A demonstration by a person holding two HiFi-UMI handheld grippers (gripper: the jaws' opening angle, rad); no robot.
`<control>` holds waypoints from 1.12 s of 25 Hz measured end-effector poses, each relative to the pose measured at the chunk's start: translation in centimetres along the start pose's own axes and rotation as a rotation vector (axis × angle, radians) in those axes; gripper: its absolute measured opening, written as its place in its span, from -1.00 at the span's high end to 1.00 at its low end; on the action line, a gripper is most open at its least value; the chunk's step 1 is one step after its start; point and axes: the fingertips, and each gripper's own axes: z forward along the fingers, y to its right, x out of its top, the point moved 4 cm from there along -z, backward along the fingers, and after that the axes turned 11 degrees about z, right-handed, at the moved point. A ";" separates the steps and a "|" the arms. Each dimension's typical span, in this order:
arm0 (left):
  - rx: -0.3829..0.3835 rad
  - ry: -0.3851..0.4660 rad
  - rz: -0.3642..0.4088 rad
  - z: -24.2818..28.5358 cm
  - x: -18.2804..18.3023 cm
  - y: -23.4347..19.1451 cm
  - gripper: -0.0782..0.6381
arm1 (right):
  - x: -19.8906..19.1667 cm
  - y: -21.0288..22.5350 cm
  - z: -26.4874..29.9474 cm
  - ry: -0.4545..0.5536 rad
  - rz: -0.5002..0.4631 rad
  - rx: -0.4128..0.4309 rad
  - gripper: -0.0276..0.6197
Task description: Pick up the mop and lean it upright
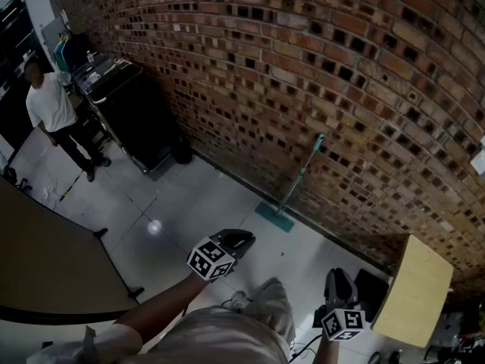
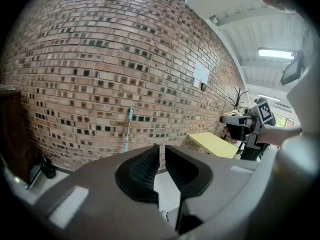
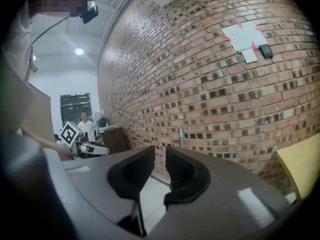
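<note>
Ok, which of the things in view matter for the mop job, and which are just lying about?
Job: mop, leaning on the brick wall; left gripper and right gripper, both empty.

Lying about: dark cart; yellow tabletop; taped papers on the wall; person standing by.

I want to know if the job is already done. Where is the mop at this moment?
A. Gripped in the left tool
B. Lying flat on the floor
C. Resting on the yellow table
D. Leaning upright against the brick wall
D: the mop stands with its handle leaning on the brick wall and its flat head down on the floor, away from both tools.
</note>
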 end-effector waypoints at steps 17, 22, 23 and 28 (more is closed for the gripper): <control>0.065 -0.072 -0.014 9.6 5.2 -6.1 0.60 | 5.6 7.6 13.8 -0.087 -0.017 0.102 0.72; 0.107 -0.074 -0.017 11.9 5.9 -7.4 0.60 | 6.2 10.7 16.7 -0.107 -0.032 0.131 0.72; 0.111 -0.076 -0.021 12.3 5.8 -7.7 0.60 | 6.3 11.1 17.1 -0.110 -0.035 0.134 0.72; 0.111 -0.087 -0.025 14.0 5.3 -8.6 0.59 | 6.4 11.8 18.6 -0.113 -0.032 0.140 0.72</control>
